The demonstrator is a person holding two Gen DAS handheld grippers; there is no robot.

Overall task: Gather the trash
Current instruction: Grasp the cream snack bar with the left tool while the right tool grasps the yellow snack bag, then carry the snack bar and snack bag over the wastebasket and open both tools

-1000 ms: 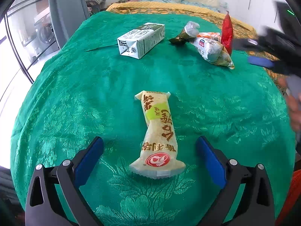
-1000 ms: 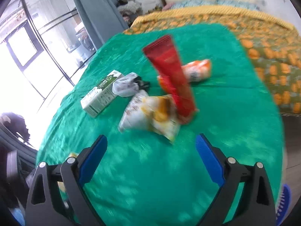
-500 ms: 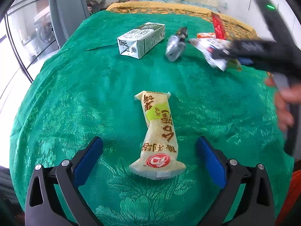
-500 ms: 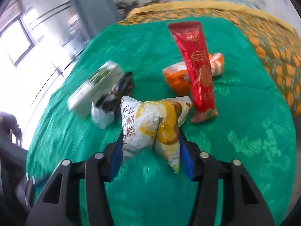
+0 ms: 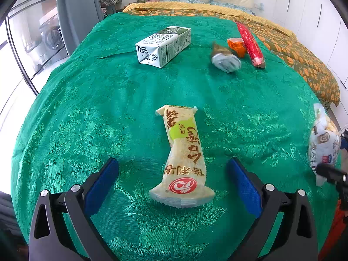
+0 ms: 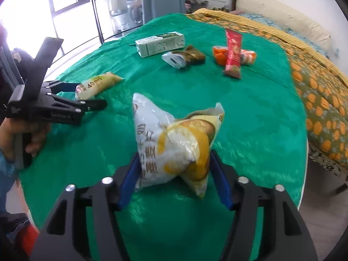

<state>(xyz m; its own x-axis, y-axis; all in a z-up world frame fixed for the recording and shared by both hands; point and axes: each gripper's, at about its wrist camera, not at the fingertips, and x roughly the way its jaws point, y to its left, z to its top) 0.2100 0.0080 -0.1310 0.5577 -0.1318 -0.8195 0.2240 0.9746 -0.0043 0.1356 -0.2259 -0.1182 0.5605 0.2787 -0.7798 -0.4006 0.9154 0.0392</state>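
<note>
Six pieces of trash show: one milk carton [image 5: 163, 43], one crumpled silver-and-brown wrapper [image 5: 225, 58], one orange packet [image 5: 236, 46], one red stick pack [image 5: 250, 43], one long beige snack pack [image 5: 183, 154] and one white-and-yellow snack bag [image 6: 174, 143]. All but the bag lie on the counter [image 5: 87, 108], which is covered in green cloth. The carton, wrapper, orange packet and red pack sit toward its far edge, the red pack lying across the orange packet. The left hand-held gripper [image 5: 173, 184] is spread wide near the near edge, and the beige pack's near end lies between its blue pads without touching them. The right hand-held gripper [image 6: 174, 180] pinches the bag's lower part, holding it near the counter's right edge.
</note>
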